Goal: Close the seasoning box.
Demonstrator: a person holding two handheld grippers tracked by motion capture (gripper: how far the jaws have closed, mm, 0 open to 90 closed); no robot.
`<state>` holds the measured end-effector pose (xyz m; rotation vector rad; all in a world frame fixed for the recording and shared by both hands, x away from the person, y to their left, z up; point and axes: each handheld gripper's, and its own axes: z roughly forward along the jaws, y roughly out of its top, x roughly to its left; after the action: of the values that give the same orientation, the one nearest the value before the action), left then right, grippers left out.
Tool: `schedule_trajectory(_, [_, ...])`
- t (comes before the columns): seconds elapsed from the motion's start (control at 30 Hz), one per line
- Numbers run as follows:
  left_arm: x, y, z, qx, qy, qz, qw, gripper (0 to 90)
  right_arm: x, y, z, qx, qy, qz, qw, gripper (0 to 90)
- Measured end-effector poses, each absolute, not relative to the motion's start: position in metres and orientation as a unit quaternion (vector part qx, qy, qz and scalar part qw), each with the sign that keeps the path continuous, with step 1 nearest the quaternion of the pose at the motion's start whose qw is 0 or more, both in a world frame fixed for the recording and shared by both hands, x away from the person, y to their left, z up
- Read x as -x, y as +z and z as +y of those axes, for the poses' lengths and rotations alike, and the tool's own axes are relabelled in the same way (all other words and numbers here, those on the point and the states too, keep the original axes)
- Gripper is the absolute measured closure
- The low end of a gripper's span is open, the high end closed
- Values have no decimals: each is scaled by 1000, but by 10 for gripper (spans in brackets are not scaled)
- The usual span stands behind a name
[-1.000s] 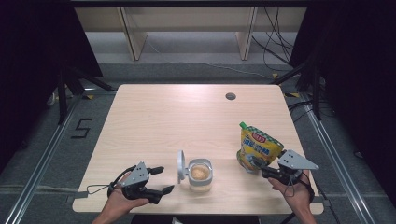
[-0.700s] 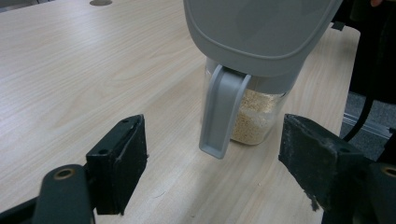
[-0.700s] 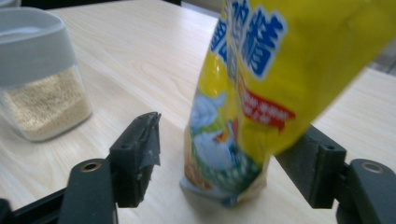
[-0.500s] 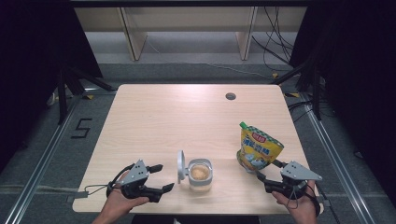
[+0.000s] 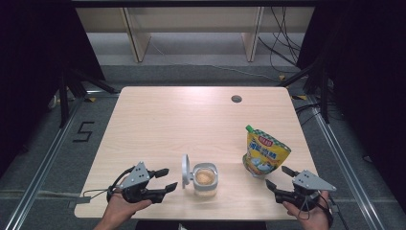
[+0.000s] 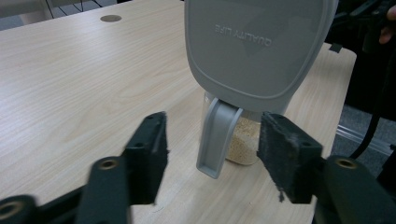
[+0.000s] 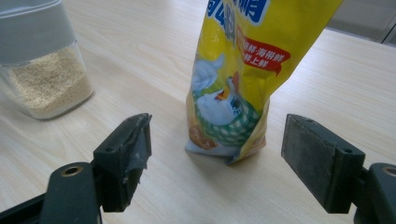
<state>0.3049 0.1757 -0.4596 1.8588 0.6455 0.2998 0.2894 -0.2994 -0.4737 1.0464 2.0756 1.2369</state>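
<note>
- We hold the left gripper [image 5: 165,179] low over the bench [image 5: 191,124], just beside the clear container [image 5: 206,179] of pale grains, because its hinged grey lid [image 6: 254,49] stands upright on our side and its latch tab [image 6: 217,137] hangs down straight ahead of the jaws.
- The left jaws stand apart and have just been closing; the tab lies ahead of them in the gap, yet neither pad touches it, so nothing is gripped.
- We judge that this hand is lining up on the tab, either to steady the container or to swing the lid.
- The container sits near the front edge of the bench, between our two hands, its mouth open, which suits filling.
- The yellow pouch [image 5: 265,155] stands upright on its base to the right of the container, well apart from it, its green cap at the top corner.
- We keep the right gripper [image 5: 277,177] near the pouch, aimed at its lower body. Its jaws have just been opening and stand wide, wider than the pouch, with the pouch ahead of them and untouched.
- That spread, in our judgement, lets the pads pass either side of the soft pouch.
</note>
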Motion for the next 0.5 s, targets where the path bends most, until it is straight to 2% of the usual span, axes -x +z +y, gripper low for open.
schedule_trajectory(0.27, [-303,-456,175,-785,145,251,548,825,-288,-473,-297,-381,452,769,243,259])
schedule_trajectory(0.37, [-304,-451,172,-782,150,240,555,890,-288,-474,-297,-382,444,773,244,262])
schedule_trajectory(0.5, [-305,-445,166,-784,153,228,556,892,-288,-474,-296,-375,446,775,246,262])
